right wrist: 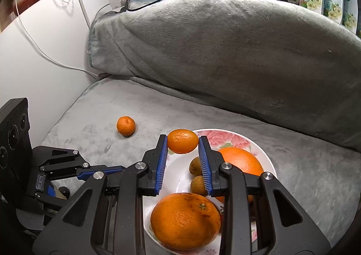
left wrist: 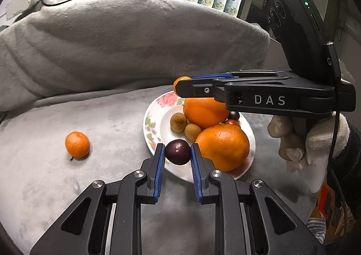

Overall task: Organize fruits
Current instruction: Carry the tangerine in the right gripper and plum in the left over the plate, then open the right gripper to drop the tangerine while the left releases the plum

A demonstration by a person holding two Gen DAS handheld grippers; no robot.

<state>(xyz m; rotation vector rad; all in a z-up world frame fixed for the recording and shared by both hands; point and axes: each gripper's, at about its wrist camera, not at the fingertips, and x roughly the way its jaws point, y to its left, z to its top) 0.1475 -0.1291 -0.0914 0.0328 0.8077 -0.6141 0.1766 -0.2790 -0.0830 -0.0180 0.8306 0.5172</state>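
The left gripper [left wrist: 177, 153] squeezed a dark round plum [left wrist: 177, 151] low in the frame, over the plate [left wrist: 155, 124] rim. The right gripper [right wrist: 183, 142] pinched a small orange [right wrist: 182, 141] above the plate. Both fruits looked light, smooth and a bit soft, so holding their fat middles gently seemed best.

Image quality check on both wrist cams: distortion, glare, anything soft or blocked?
Left wrist view: strong fisheye vignette; the dark purple fruit between the left gripper pads is sharp; the right gripper body blocks part of the floral plate. Right wrist view: same barrel bending; glare on the white wall; the small orange fruit at the right gripper tips is crisp.
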